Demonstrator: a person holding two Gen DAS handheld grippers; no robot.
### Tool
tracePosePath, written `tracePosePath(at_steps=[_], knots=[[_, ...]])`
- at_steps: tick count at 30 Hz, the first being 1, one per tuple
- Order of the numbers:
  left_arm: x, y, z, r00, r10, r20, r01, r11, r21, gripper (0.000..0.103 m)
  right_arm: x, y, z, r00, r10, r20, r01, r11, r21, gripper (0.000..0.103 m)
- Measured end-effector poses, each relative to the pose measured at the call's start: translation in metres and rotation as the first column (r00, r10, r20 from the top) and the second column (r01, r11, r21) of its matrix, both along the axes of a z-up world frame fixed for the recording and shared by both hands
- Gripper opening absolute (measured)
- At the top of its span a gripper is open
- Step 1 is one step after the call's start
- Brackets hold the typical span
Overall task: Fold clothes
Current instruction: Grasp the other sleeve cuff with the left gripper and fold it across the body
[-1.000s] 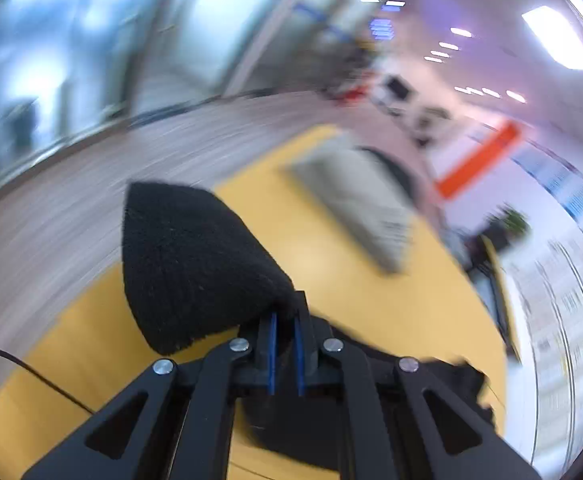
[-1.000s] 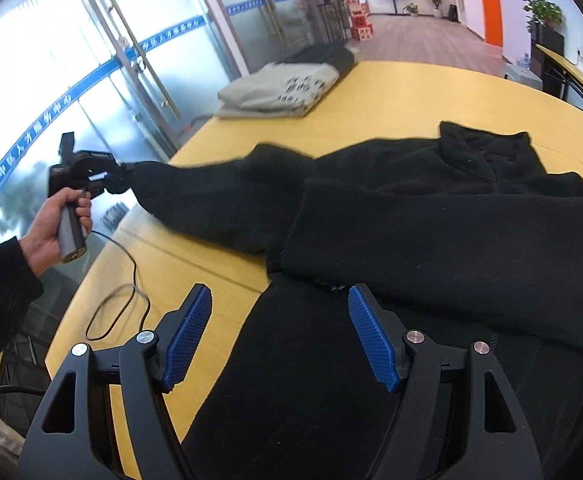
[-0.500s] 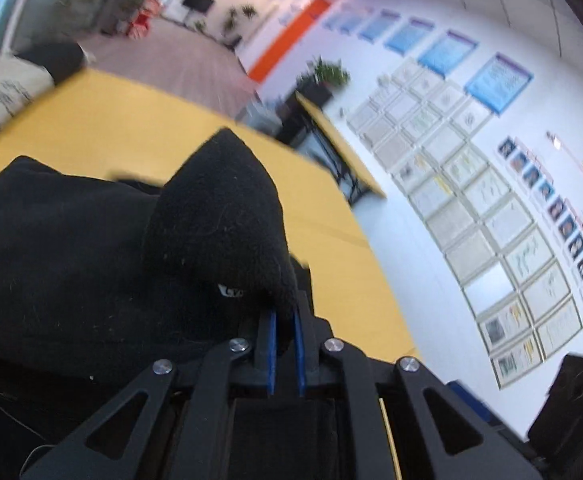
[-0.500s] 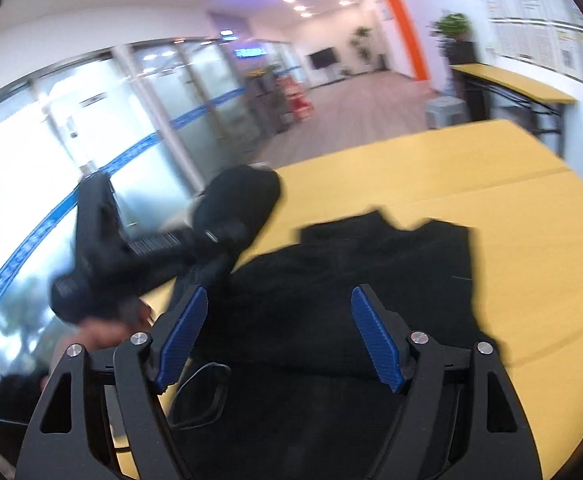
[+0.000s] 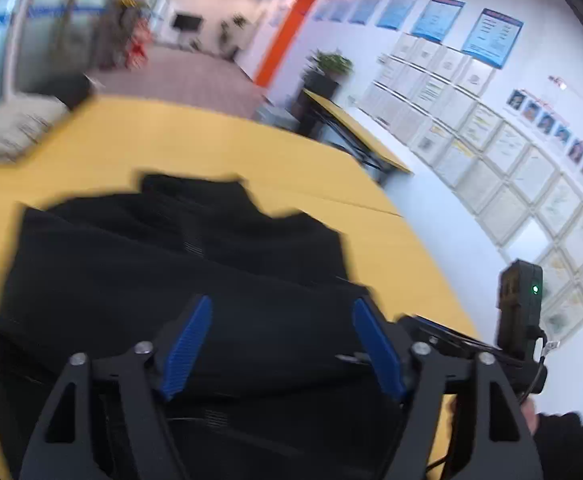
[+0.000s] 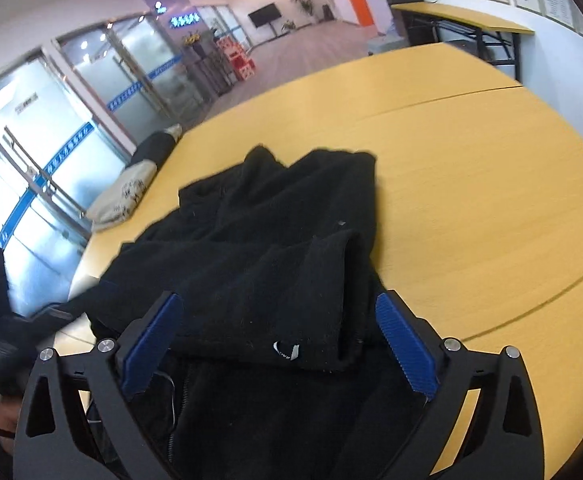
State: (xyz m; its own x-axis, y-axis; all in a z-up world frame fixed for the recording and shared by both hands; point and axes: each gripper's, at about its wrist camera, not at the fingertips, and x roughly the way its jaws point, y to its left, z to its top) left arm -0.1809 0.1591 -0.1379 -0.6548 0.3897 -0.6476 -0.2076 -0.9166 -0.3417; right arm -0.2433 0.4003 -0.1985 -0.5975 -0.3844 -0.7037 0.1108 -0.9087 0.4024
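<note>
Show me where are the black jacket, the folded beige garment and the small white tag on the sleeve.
black jacket (image 6: pixel 251 240): right wrist view, on the folded body.
folded beige garment (image 6: pixel 125 196): right wrist view, on its top face, at the table's far edge.
white tag (image 6: pixel 287 350): right wrist view, on the tag, at the sleeve's cuff.

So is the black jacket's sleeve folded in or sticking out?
Folded in: the sleeve lies across the black jacket, cuff on top.

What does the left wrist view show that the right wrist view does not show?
Only the left wrist view shows the wall of framed papers and the right gripper's camera body. Only the right wrist view shows the glass doors and a small white tag on the folded sleeve. Both show the black fleece jacket on the yellow table, and open fingers.
</note>
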Motion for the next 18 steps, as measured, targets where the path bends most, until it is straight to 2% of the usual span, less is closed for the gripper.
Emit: tracePosePath(at_steps=[2, 3, 4, 5, 6, 7, 8, 11, 13, 15, 16, 18], knots=[[-0.021, -0.046, -0.018, 0.994, 0.095, 0.055, -0.091, 0.993, -0.074, 0.082, -0.015, -0.017, -0.021, 1.000, 0.023, 0.020, -0.024, 0.998, 0.053, 0.093], [-0.032, -0.067, -0.031, 0.986, 0.135, 0.094, -0.125, 0.987, -0.104, 0.082, -0.024, -0.024, -0.033, 0.999, 0.024, 0.041, -0.028, 0.996, 0.090, 0.081], [-0.040, -0.084, -0.047, 0.977, 0.159, 0.143, -0.141, 0.982, -0.125, 0.081, -0.032, -0.031, -0.045, 0.998, 0.024, 0.062, -0.032, 0.991, 0.128, 0.054], [-0.046, -0.099, -0.066, 0.967, 0.165, 0.193, -0.140, 0.981, -0.136, 0.081, -0.037, -0.033, -0.055, 0.996, 0.017, 0.089, -0.030, 0.988, 0.150, 0.038], [-0.051, -0.110, -0.083, 0.958, 0.161, 0.239, -0.129, 0.981, -0.147, 0.077, -0.041, -0.033, -0.064, 0.993, 0.006, 0.117, -0.026, 0.986, 0.167, 0.017], [-0.051, -0.112, -0.096, 0.953, 0.141, 0.267, -0.100, 0.982, -0.161, 0.075, -0.045, -0.033, -0.073, 0.989, -0.005, 0.146, -0.022, 0.983, 0.185, 0.017], [-0.047, -0.111, -0.103, 0.957, 0.114, 0.265, -0.067, 0.981, -0.180, 0.075, -0.044, -0.033, -0.071, 0.992, -0.012, 0.127, -0.012, 0.982, 0.188, 0.016], [-0.029, -0.103, -0.111, 0.978, 0.050, 0.204, -0.001, 0.973, -0.233, 0.076, -0.032, -0.035, -0.045, 1.000, -0.008, 0.016, 0.005, 0.975, 0.222, 0.011], [-0.021, -0.109, -0.118, 0.982, 0.045, 0.184, -0.004, 0.976, -0.217, 0.077, -0.029, -0.034, -0.033, 0.999, -0.006, -0.034, 0.014, 0.970, 0.244, 0.011], [-0.020, -0.110, -0.124, 0.980, 0.059, 0.188, -0.024, 0.983, -0.183, 0.080, -0.036, -0.026, -0.058, 0.997, -0.027, 0.067, 0.010, 0.972, 0.235, 0.013], [-0.023, -0.109, -0.125, 0.979, 0.060, 0.195, -0.024, 0.983, -0.181, 0.082, -0.041, -0.021, -0.073, 0.991, -0.037, 0.126, 0.008, 0.974, 0.228, 0.018], [-0.022, -0.104, -0.124, 0.977, 0.051, 0.208, -0.005, 0.977, -0.212, 0.083, -0.040, -0.018, -0.077, 0.989, -0.036, 0.146, 0.004, 0.977, 0.214, 0.019]])
